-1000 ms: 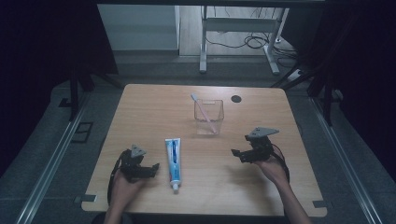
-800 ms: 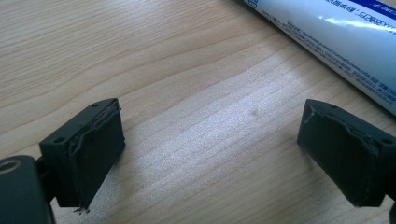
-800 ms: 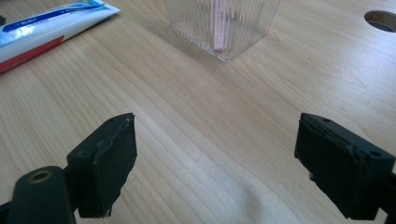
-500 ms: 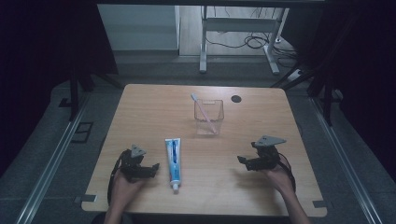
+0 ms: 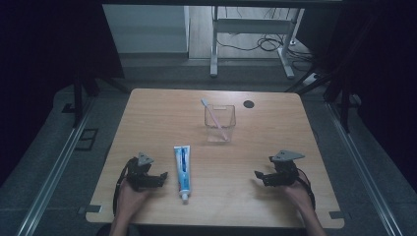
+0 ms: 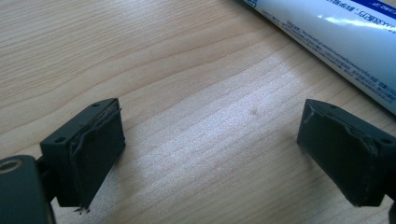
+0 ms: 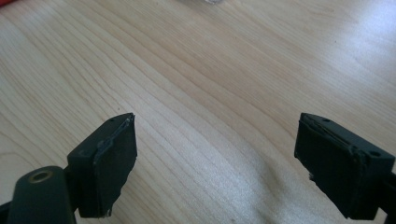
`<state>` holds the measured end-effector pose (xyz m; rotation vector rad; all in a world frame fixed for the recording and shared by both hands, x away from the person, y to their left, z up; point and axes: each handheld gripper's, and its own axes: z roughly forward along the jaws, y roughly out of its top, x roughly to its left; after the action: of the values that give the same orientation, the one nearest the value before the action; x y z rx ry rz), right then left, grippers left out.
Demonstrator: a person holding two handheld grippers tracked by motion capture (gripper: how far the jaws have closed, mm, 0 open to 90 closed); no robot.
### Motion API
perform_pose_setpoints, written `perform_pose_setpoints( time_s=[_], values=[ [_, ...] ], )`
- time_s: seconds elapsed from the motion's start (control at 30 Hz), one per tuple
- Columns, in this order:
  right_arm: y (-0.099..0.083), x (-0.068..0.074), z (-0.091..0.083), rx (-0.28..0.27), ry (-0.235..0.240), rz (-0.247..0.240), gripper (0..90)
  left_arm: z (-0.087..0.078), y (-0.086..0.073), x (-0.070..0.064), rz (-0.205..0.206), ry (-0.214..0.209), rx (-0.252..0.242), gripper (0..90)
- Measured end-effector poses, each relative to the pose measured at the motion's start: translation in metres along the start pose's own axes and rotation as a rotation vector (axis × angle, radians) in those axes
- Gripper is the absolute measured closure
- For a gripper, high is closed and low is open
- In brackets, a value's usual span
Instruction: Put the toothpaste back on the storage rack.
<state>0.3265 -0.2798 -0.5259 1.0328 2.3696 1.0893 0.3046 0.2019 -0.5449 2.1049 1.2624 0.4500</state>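
A person's two hands rest low on a pale wood-grain counter (image 5: 147,113), each holding a black two-jaw tool: the left tool (image 5: 158,179) sits at about seven o'clock on the counter, its jaws spread wide and empty, and the right tool (image 5: 257,176) sits at about four o'clock, likewise wide and gripping nothing. The white and blue plastic toothpaste tube (image 5: 182,167) lies flat just beside the left tool, cap end toward six o'clock and crimped end toward twelve; in the left gripper view its glossy printed side (image 6: 336,42) crosses the upper corner at about one o'clock, apart from both jaws. Farther up the counter, near its centre, a clear square plastic cup (image 5: 220,123) stands upright with a pink toothbrush (image 5: 214,118) leaning inside it, head up toward eleven o'clock. The step in hand looks to be picking up the tube, and doing it well likely means swinging the left tool over the tube's middle, jaws straddling its width, and closing gently so the soft body does not buckle or skid on the smooth wood. A small dark round mark or plug (image 5: 249,103) sits near the counter's far edge at one o'clock. Beyond the counter the room is dim, with grey flooring, a metal-legged stand (image 5: 251,29) and loose cables (image 5: 268,44) at twelve o'clock.
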Motion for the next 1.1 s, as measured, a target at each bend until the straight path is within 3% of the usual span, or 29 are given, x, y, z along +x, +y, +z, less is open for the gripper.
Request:
perform_pose_setpoints(
  time_s=[0.13,0.27,0.63,0.77,0.9,1.0,1.1],
  values=[
    [-0.003,0.0,0.003,0.009,-0.005,-0.004,13.1,-0.002,0.003,0.0,-0.005,-0.013,0.006,15.1],
    [-0.006,0.0,0.005,0.023,-0.005,-0.01,13.1,-0.003,0.005,-0.001,-0.006,-0.019,0.009,17.2],
    [-0.013,-0.002,0.01,0.047,-0.001,-0.009,13.5,-0.024,0.015,-0.006,-0.012,-0.089,-0.073,38.8],
    [-0.013,-0.003,0.01,0.051,0.006,0.001,13.5,-0.029,0.022,-0.011,0.006,-0.123,-0.089,45.4],
    [-0.013,-0.003,0.01,0.052,0.005,0.001,13.6,-0.029,0.029,-0.021,0.022,-0.163,-0.085,57.8],
    [-0.013,-0.003,0.01,0.051,0.003,0.002,13.6,-0.027,0.035,-0.031,0.05,-0.182,-0.075,65.3],
    [-0.013,-0.003,0.01,0.051,-0.003,0.007,13.7,-0.025,0.041,-0.042,0.102,-0.195,-0.065,73.1]
  ],
)
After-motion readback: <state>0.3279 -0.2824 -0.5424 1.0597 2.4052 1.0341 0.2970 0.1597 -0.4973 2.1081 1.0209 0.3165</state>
